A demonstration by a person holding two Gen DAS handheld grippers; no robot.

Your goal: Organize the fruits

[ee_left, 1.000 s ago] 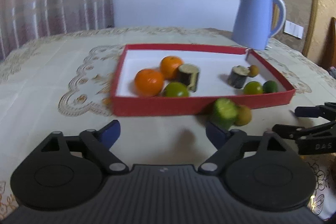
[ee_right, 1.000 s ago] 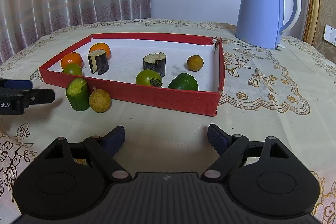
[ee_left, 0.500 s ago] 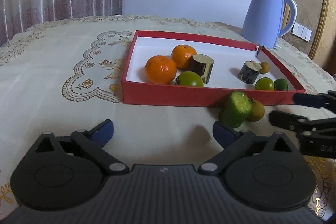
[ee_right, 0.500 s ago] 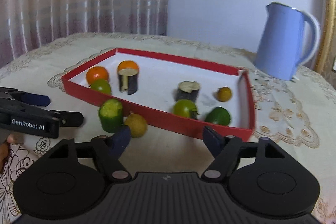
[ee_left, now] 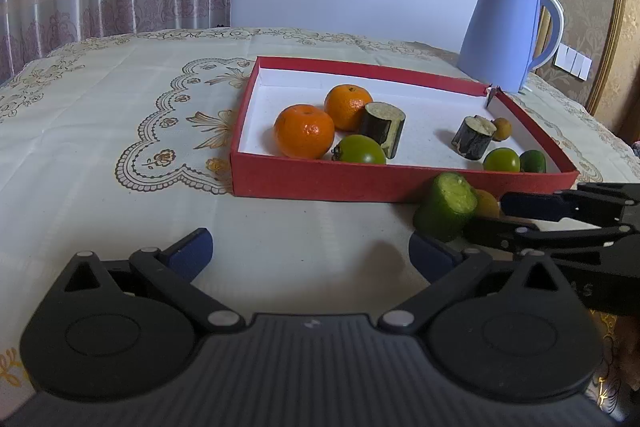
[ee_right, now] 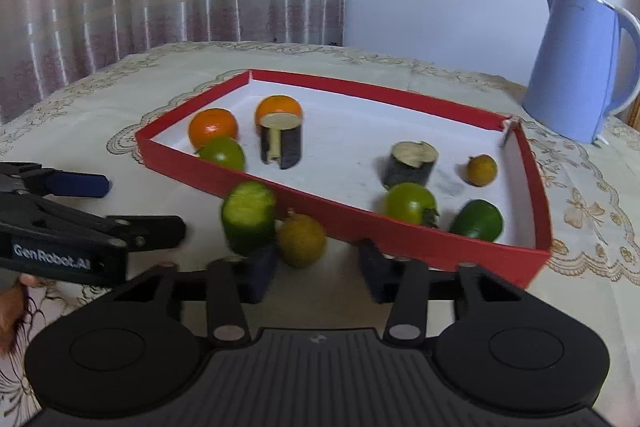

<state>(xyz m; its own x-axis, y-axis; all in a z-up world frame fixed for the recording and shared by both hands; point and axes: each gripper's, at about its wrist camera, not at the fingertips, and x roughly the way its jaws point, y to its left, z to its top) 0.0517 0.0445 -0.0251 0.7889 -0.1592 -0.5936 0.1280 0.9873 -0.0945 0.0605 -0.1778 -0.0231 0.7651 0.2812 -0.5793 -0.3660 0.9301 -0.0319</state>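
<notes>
Right claw (ee_right: 316, 269) wide around fruit (ee_right: 301, 239)

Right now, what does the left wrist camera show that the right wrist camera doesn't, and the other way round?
Only the left wrist view shows white wall switches beside the gold frame, and the right gripper reaching from the side around the small yellow-brown fruit. Only the right wrist view shows the left gripper's GenRobot.AI label. Both share the red shallow tray, two oranges, the cut green cucumber piece outside the tray, and the light blue kettle.
</notes>
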